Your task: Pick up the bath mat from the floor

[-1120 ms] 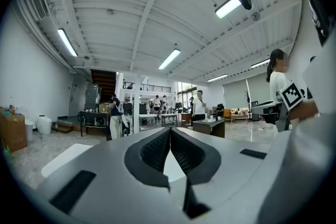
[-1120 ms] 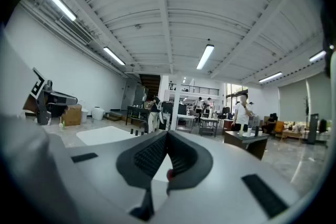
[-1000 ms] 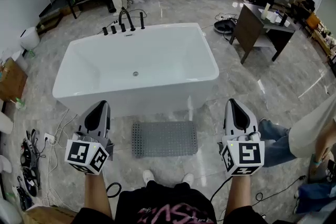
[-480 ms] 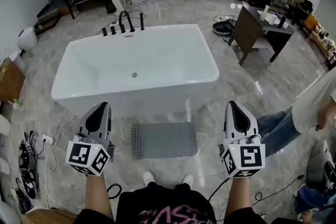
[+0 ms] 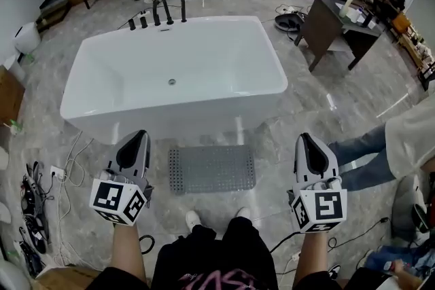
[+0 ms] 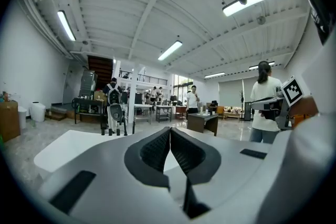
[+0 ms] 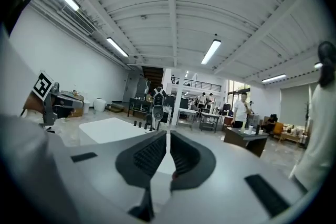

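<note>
Bath mat (image 5: 212, 169): grey, laid flat on the floor (image 5: 309, 112) beside the bathtub's (image 5: 170, 122) near wall, seen between left gripper (image 5: 137, 138) and right gripper (image 5: 306, 140); both closed, empty, untouched by it.

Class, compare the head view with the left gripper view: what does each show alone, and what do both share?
Head view only: the mat, lying flat in front of the tub, untouched. Left gripper view only: the ceiling lights, and how the left gripper holds its jaws: together, with nothing between them. Both: the tub and the right gripper.
</note>
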Demonstrator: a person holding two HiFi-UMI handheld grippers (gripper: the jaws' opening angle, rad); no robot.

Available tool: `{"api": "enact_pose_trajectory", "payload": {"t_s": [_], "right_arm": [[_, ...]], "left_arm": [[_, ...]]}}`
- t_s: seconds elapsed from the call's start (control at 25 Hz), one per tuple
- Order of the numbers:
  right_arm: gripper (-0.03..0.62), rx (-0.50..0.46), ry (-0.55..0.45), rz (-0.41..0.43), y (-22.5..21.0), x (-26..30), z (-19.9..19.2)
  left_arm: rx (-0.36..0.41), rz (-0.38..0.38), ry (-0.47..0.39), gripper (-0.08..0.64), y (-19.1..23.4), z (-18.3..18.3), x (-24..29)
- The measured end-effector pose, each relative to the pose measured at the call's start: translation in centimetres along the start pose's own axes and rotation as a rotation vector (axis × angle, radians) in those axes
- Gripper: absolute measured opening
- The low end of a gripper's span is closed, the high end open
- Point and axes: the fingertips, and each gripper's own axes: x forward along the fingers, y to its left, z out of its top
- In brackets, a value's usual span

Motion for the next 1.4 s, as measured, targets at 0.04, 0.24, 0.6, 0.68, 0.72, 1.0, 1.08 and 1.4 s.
{"api": "enact_pose_trajectory", "payload": {"t_s": [0.04,0.24,0.6,0.68,0.72,1.0,1.08,1.4], "right_arm": [[0.023,0.008,0.013,0.01,0.0,0.2,-0.6],[0.023,0.023,0.079,0.036,-2.7,2.7,-4.1],[0.023,0.098,0.168,0.144,-8.4,8.0,-11.9],[0.023,0.111,0.193,0.161,-8.8,9.0,-13.7],[0.025,0.117,0.209,0.17,-8.8,9.5,-14.8],[0.026,0.121,0.346,0.213,-6.6,13.8,-24.6],[0.05,0.142,0.407,0.238,-5.2,14.7,-28.6],[0.17,0.227,0.62,0.279,1.0,16.7,-47.7]], "left_arm": [[-0.001,-0.002,0.019,0.008,0.1,-0.8,0.3],[-0.003,0.021,0.106,0.008,-0.6,-3.3,3.3],[-0.008,0.113,0.27,0.008,-2.9,-8.8,7.5],[-0.019,0.124,0.306,0.008,-2.8,-10.6,8.1],[-0.028,0.127,0.325,0.008,-2.6,-11.6,8.5],[-0.077,0.119,0.457,0.008,0.2,-22.3,12.0],[-0.094,0.105,0.511,0.009,0.7,-26.6,12.6],[-0.154,0.112,0.729,0.183,4.6,-47.7,12.3]]}}
